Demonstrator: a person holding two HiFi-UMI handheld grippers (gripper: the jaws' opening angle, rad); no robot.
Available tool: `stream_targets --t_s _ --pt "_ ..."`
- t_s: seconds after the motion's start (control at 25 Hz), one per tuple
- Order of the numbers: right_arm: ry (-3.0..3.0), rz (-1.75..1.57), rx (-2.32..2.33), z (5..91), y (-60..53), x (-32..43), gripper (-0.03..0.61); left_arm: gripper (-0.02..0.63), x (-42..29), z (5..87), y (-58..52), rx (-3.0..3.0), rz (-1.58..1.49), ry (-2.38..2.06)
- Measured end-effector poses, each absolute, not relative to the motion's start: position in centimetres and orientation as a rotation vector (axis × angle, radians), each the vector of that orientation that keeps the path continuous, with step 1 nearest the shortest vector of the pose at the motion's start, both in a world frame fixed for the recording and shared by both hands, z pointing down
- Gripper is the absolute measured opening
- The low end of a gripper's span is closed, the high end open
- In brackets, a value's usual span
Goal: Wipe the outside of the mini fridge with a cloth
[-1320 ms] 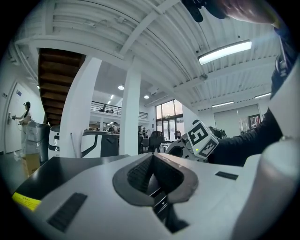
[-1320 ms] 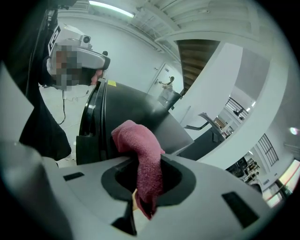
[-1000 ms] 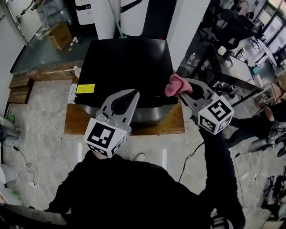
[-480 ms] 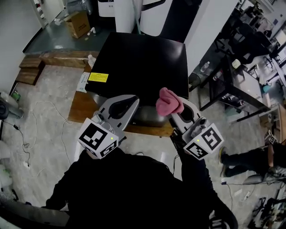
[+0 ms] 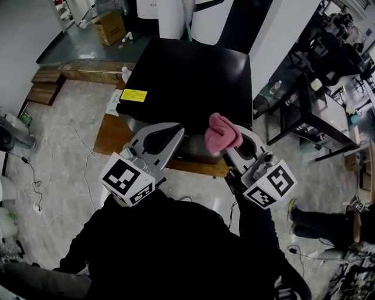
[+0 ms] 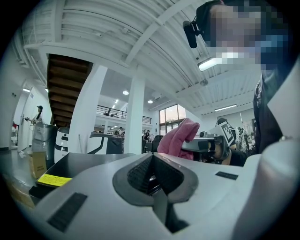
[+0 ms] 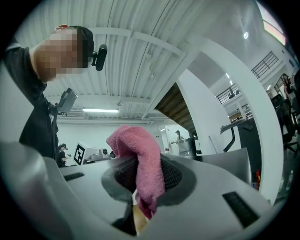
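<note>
The mini fridge [image 5: 193, 76] is a black box seen from above, with a yellow label [image 5: 133, 95] near its left front corner. My right gripper [image 5: 233, 139] is shut on a pink cloth [image 5: 221, 132], which bunches up above the jaws over the fridge's front edge. In the right gripper view the pink cloth [image 7: 141, 157] hangs down between the shut jaws. My left gripper [image 5: 169, 130] is shut with nothing in it and hovers over the fridge's front left. In the left gripper view the fridge top [image 6: 82, 161] and the cloth [image 6: 177, 138] show ahead of it.
The fridge stands on a low wooden platform [image 5: 109, 136]. Cables [image 5: 55, 167] trail over the floor at left. A cardboard box [image 5: 111, 26] and white units [image 5: 161, 16] stand behind. A black table [image 5: 304, 96] with clutter is at the right. A wooden step [image 5: 47, 76] lies at far left.
The right gripper has carried the cloth from the fridge's right front corner leftward, toward its front middle. The head view has shifted. The left gripper has kept its place.
</note>
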State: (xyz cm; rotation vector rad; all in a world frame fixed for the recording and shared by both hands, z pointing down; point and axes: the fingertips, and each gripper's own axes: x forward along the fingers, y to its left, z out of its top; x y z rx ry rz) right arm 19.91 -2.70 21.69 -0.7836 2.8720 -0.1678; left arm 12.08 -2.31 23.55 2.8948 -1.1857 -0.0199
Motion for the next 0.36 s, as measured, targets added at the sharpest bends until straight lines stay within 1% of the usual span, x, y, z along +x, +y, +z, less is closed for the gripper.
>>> stream_targets --t_s 0.36 --pt "2.888 -0.161 -0.747 21.4 -0.9 18.1 0.07 0.006 11.6 23.5 -0.6 2.892 0.018 -1.177"
